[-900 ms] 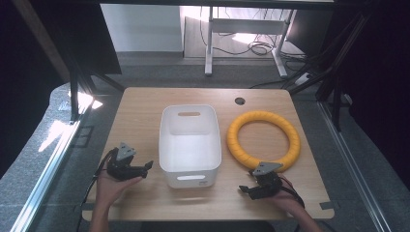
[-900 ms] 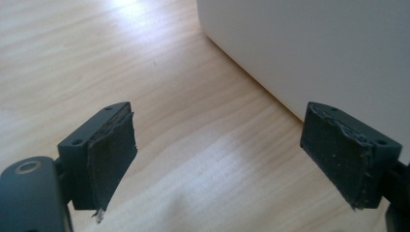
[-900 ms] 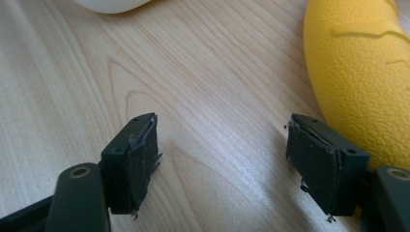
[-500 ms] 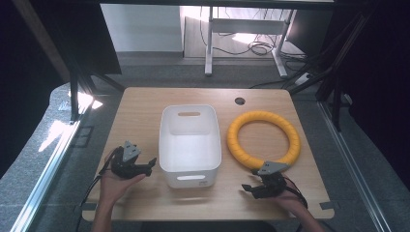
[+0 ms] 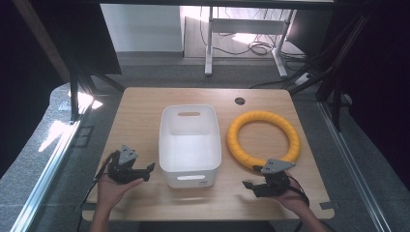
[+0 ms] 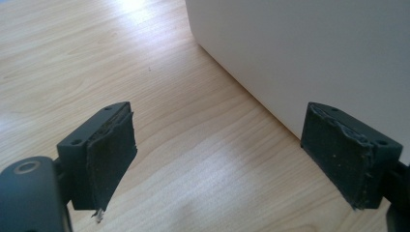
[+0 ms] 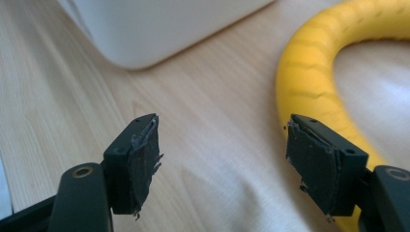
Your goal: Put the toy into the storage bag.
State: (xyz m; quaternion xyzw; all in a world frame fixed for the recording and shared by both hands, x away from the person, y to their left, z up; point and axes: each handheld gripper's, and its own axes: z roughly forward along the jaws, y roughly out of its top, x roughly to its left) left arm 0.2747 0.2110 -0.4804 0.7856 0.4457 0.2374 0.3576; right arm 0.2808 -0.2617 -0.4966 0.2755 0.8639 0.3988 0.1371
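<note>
A white plastic bin stands in the middle of the wooden table, and nothing shows inside it. A yellow ribbed ring lies flat to its right. My left gripper is open at the bin's near left corner, with the bin's wall just beyond its right jaw. My right gripper is open near the table's front edge, below the ring. The ring's near arc runs past its right jaw. Both grippers hold nothing.
A round cable hole sits in the table's far edge. A notch cuts the front right corner. Dark frame posts flank the table, and a desk frame with cables stands beyond it.
My left gripper has moved right, closer to the bin's near left corner. My right gripper has shifted slightly along the front edge below the ring.
</note>
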